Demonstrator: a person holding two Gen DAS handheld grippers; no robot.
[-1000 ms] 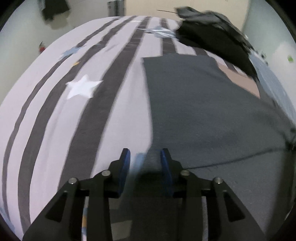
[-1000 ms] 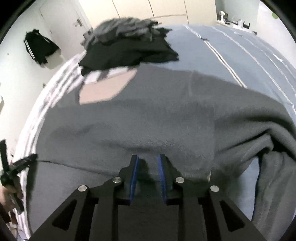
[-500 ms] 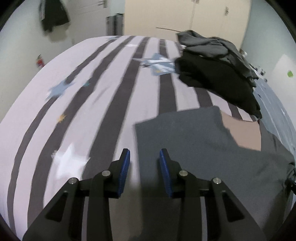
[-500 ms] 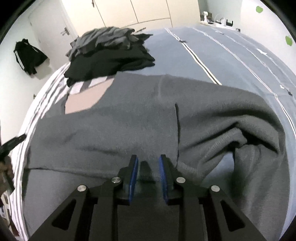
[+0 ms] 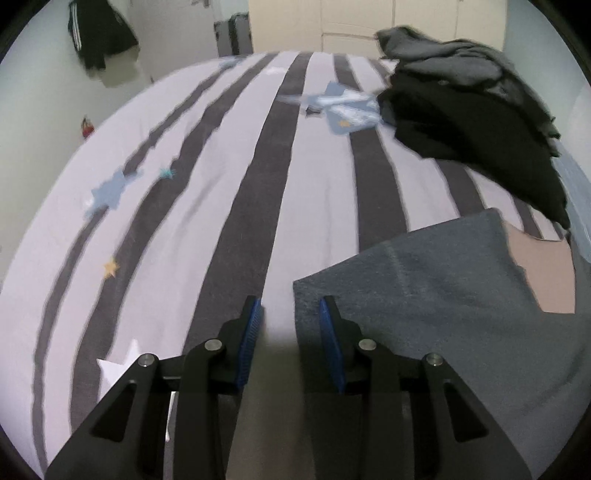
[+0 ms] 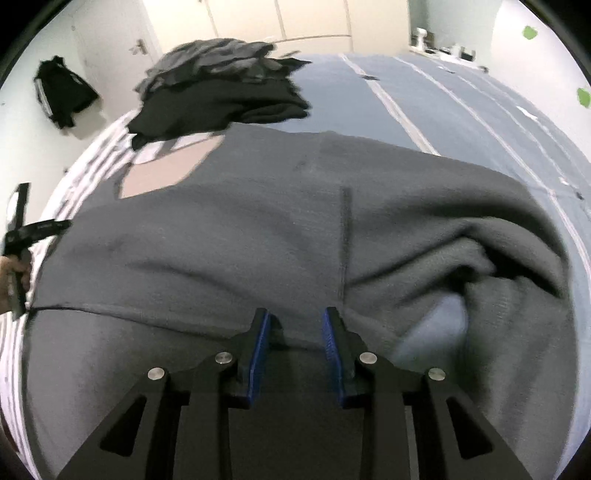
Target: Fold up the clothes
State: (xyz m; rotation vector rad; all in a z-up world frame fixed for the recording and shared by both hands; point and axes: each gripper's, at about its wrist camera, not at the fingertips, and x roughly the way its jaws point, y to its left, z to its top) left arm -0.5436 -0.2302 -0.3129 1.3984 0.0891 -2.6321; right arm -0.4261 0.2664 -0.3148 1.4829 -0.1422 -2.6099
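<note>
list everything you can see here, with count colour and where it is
sweater: 1, grey, spread flat on the bed, pink patch near its far edge
clothes pile: 1, black and grey, beyond the sweater
striped sheet: 1, lilac with dark stripes and stars, left part of the bed
blue sheet: 1, right part of the bed
jacket: 1, black, hanging on the wall
left gripper: black with blue pads, open over the sweater's edge
right gripper: jaws opening over the sweater

Pale walls [image 5: 44, 92], cream wardrobe doors [image 6: 280, 18], striped bed cover [image 5: 229, 155].
</note>
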